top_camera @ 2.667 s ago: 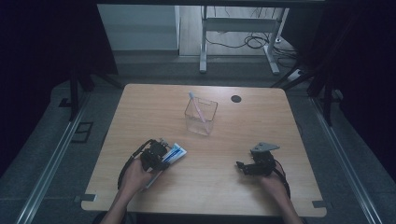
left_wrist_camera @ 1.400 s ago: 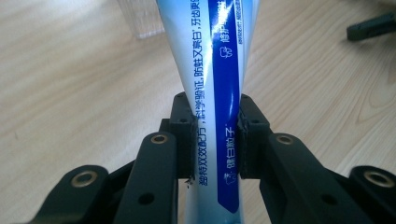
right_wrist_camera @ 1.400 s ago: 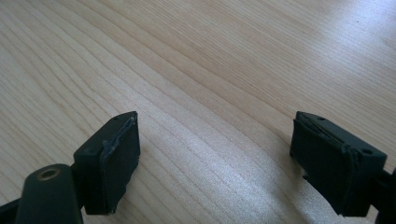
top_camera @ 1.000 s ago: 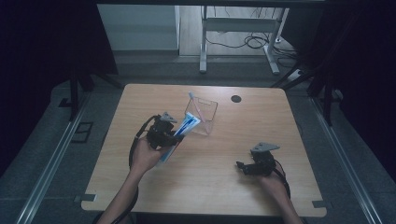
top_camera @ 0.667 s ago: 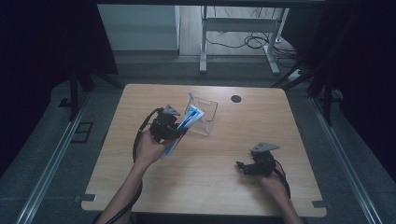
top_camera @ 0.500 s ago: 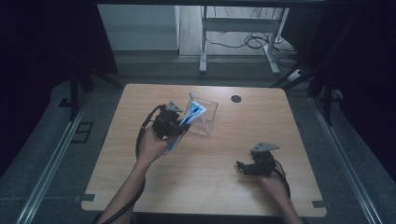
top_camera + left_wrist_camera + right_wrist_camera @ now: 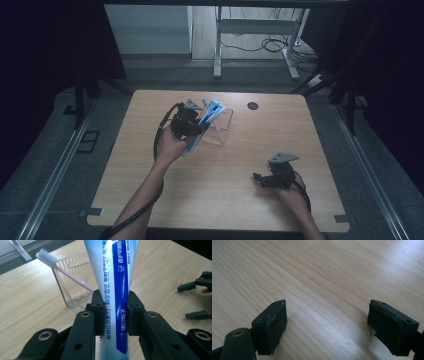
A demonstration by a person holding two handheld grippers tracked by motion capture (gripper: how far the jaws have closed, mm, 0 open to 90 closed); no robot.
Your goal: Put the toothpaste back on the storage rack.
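While clamped in the left gripper, tube poised by the holder near the tabletop's far edge, brush already inside. Left: lowering in, letting go. Right gripper agape, idle near the near right corner.

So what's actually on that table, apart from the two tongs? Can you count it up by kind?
Toothpaste tubes: 1, the toothpaste tube, clamped in the left tongs.
Toothbrushes: 1, the pink toothbrush, standing in the holder.
Clear plastic holders: 1, the clear holder.
Small dark round things: 1, the dark disc near the far edge.
Total: 4
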